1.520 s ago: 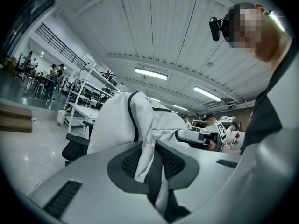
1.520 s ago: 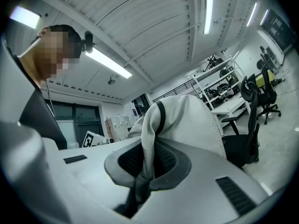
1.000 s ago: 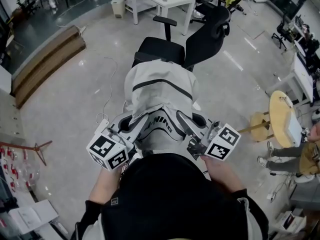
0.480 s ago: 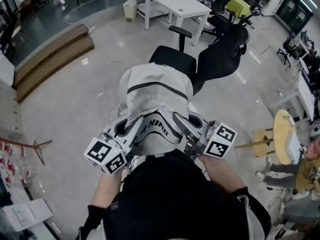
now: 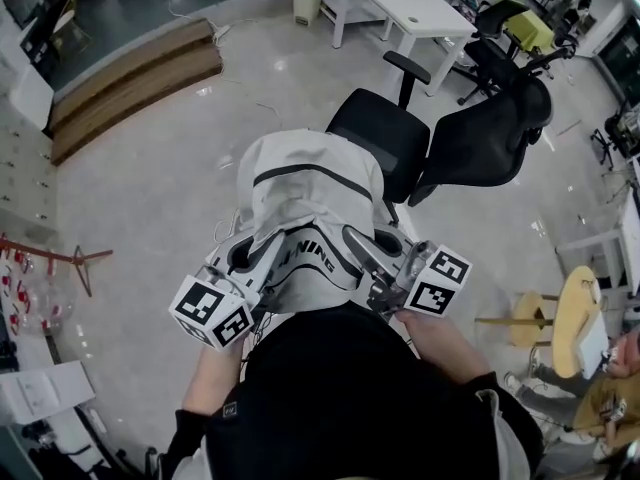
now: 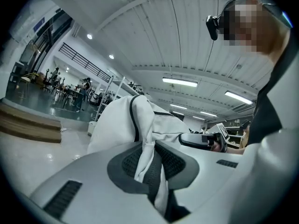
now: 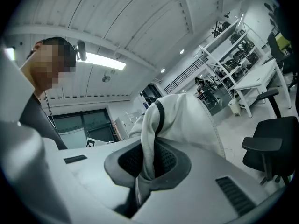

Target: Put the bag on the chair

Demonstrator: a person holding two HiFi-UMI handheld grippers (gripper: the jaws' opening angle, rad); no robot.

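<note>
Black office chair [image 5: 385, 138] ahead, seat bare. White backpack [image 5: 310, 193] hangs in the air just short of it. Left gripper [image 6: 149, 171] and right gripper [image 7: 145, 167] each pinch a fold of its fabric. To do: carry over seat, lower, release.

Glossy grey floor [image 5: 150, 218]: black chair [image 5: 380, 133], white desk [image 5: 415, 3], wooden step [image 5: 130, 73], possibly bin [image 5: 307, 1].

A black top [image 5: 340, 398] with long black sleeves [image 5: 188, 433] is worn. The left gripper [image 5: 268, 256] and the right gripper [image 5: 358, 244] are made of light grey plastic with dark ribbed pads [image 6: 127, 164]; on each, a white cube [image 5: 212, 311] with black square markers is fixed.
</note>
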